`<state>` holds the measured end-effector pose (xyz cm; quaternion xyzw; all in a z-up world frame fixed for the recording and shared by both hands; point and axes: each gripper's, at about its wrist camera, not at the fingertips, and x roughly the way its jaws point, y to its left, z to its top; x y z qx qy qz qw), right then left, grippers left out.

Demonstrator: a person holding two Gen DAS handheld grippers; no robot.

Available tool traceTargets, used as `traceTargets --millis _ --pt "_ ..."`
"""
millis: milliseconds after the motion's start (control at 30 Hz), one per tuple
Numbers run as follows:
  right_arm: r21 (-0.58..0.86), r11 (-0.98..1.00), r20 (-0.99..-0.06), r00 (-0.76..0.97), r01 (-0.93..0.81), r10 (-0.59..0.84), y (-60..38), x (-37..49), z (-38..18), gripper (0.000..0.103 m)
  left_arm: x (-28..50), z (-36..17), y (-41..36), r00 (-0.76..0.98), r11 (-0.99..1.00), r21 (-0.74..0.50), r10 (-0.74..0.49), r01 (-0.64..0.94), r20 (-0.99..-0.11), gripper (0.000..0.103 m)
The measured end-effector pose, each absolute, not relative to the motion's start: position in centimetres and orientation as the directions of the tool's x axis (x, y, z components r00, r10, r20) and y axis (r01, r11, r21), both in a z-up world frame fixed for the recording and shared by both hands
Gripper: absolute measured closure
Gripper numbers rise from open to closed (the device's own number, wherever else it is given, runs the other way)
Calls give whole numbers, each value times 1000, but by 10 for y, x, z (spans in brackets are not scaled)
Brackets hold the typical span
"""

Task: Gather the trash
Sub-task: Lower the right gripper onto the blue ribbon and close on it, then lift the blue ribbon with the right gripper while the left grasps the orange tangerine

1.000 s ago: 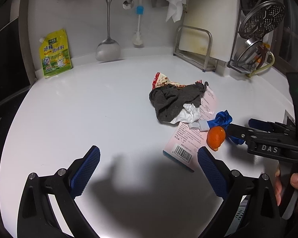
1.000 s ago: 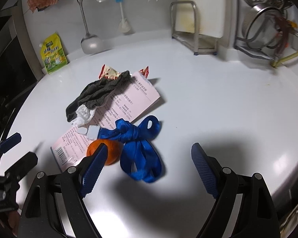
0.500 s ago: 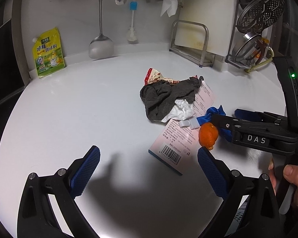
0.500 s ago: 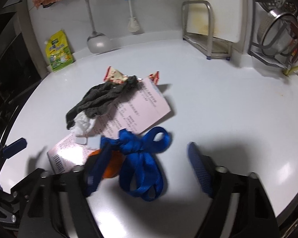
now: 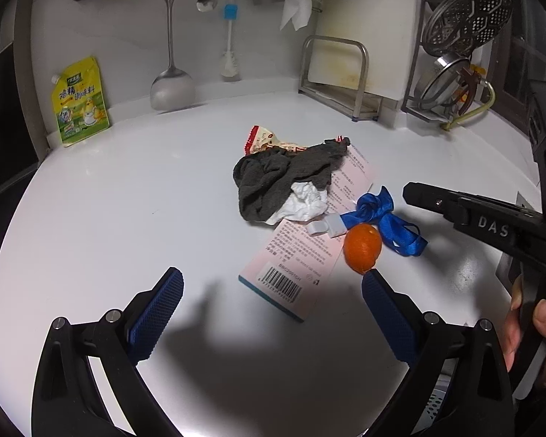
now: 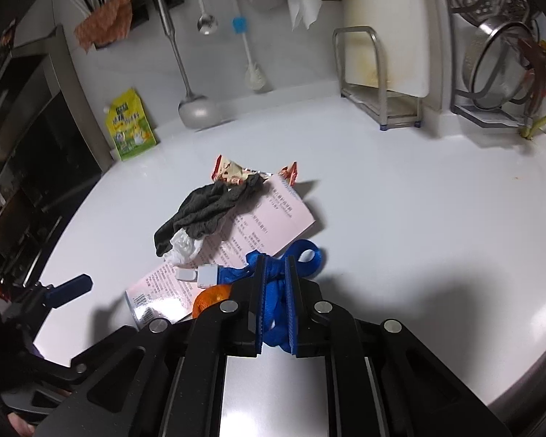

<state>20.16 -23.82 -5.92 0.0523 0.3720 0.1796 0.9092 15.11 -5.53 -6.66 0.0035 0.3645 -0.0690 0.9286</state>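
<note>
Ribbon [image 6: 273,287] sits pinched between the nearly closed right gripper [image 6: 275,284]. Left gripper [image 5: 273,313] gapes wide, holding nothing, with the orange [image 5: 362,251] at one o'clock.

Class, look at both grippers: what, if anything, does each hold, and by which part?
The right gripper is shut on the blue ribbon, gripping its bunched, knotted middle. The left gripper is open and holds nothing.

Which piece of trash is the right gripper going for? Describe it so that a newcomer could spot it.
On the white counter lies a small heap of trash. At its right edge, beside the orange fruit, is a knotted blue ribbon, the only blue, looped item; the right gripper is shut on it.
</note>
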Motion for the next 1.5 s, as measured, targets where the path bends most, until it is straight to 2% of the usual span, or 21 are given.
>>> traceTargets --millis 167,233,300,367,400,700,833,933,1033,1300,1500 --pt "245 928 -672 642 -279 370 -241 205 -63 93 149 -62 -59 732 991 -44 -124 128 -670 6" --pt "228 931 -680 638 -284 361 -235 205 -65 89 149 -61 -59 735 991 -43 -124 128 -667 6" --pt "211 933 -685 636 -292 354 -230 205 -67 78 148 -60 -58 737 991 -40 -120 126 -665 6" --pt "195 938 -686 645 -285 338 -228 205 -67 44 147 -59 -56 738 991 -42 -122 125 -663 6" --pt "185 941 -681 653 -284 331 -226 205 -66 43 147 -59 -55 739 991 -42 -121 125 -662 6" --pt "177 946 -742 595 -270 308 -214 228 -82 43 150 -65 -47 732 992 -57 -121 112 -670 6" --pt "180 945 -742 593 -274 313 -211 232 -85 45 152 -67 -46 727 992 -68 -127 110 -674 6" --pt "187 938 -759 564 -292 326 -207 234 -90 79 153 -67 -48 726 991 -69 -129 112 -676 6" --pt "191 934 -740 581 -301 339 -208 229 -86 87 154 -66 -50 728 991 -67 -128 113 -674 6" --pt "268 928 -636 676 -258 372 -244 211 -54 88 157 -64 -66 725 990 -53 -135 134 -675 6" --pt "283 947 -614 730 -153 301 -292 197 -47 88 166 -66 -86 715 988 -65 -144 137 -684 6"
